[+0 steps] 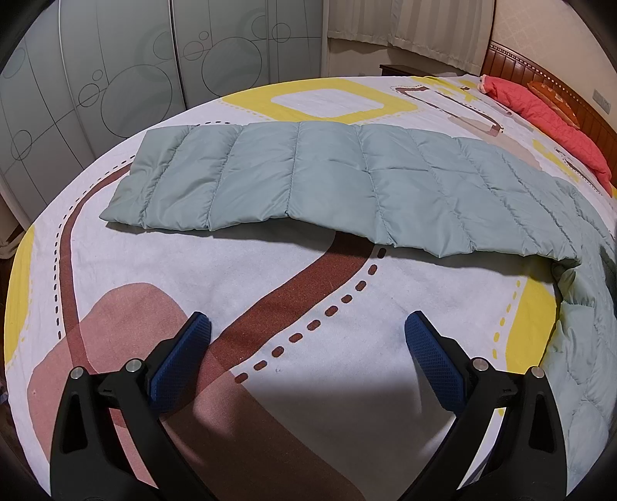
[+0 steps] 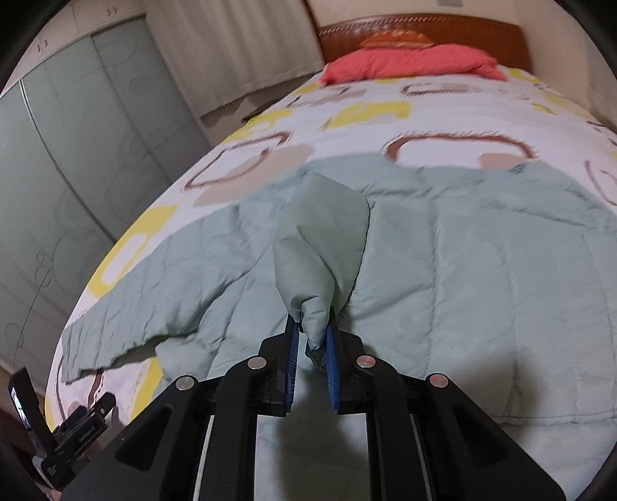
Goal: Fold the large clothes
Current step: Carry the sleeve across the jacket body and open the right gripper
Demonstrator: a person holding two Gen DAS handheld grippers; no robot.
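Right gripper (image 2: 311,339): clenched on a bunched fold of the pale green quilted jacket (image 2: 443,250) — the blue pads (image 2: 332,370) pinch the cloth between them, and the pinched part rises in a puffed cone ahead of the fingers.
Left gripper (image 1: 307,339): released, jaws standing wide; nothing lies between the blue pads (image 1: 181,358), which hover over the bedsheet (image 1: 270,277) without touching the jacket.
Jacket, from the left gripper: one long quilted sleeve (image 1: 327,181) lies flat across the sheet beyond the fingertips, well apart from them; the body trails off to the right edge of the left wrist view.
Jacket, from the right gripper: spread over the near half of the bed, with the sleeve stretching away to the left of the pinched fold.
Bedsheet: white with yellow squares, brown bands and dashed lines — the jacket rests on it.
Red pillow (image 2: 412,63): far beyond the jacket, against the wooden headboard (image 2: 420,32).
Wardrobe doors (image 1: 115,77): frosted, with circle patterns, past the bed's far side from the jacket.
Writing: a small clamp mount (image 2: 77,431) left of the right gripper bears lettering too small and blurred to read.
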